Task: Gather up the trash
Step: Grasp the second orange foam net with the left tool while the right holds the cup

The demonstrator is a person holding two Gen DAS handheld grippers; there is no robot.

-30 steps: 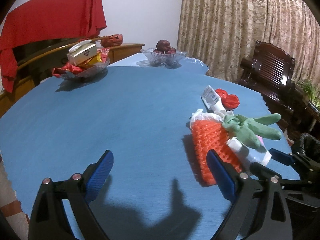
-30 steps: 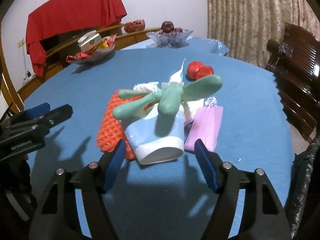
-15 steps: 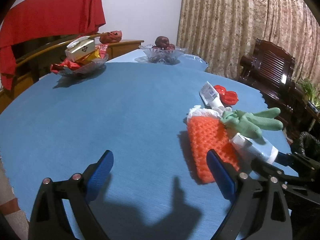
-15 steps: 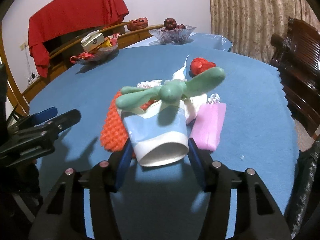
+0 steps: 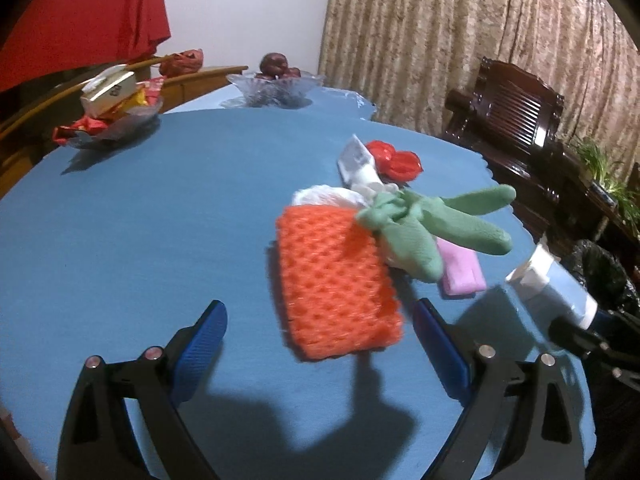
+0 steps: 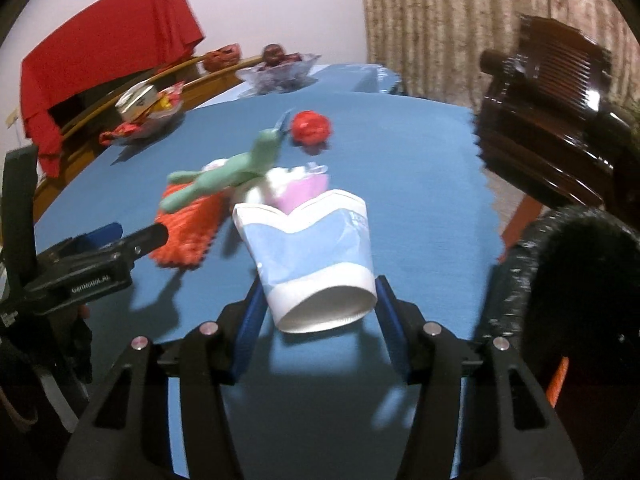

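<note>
Blue table (image 5: 140, 220) – my right gripper (image 6: 318, 312) clamped on the paper cup (image 6: 308, 264), left gripper (image 5: 320, 344) spread wide before the orange net (image 5: 336, 280).

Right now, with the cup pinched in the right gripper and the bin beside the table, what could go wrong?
The paper cup is already crushed between the right gripper pads; it may buckle further and slip out before reaching the black bin.

The cup's mouth faces the camera and tilts down, so any dregs could spill on the blue table.

The open left gripper sits near the orange mesh; it might nudge the green glove pile.
</note>
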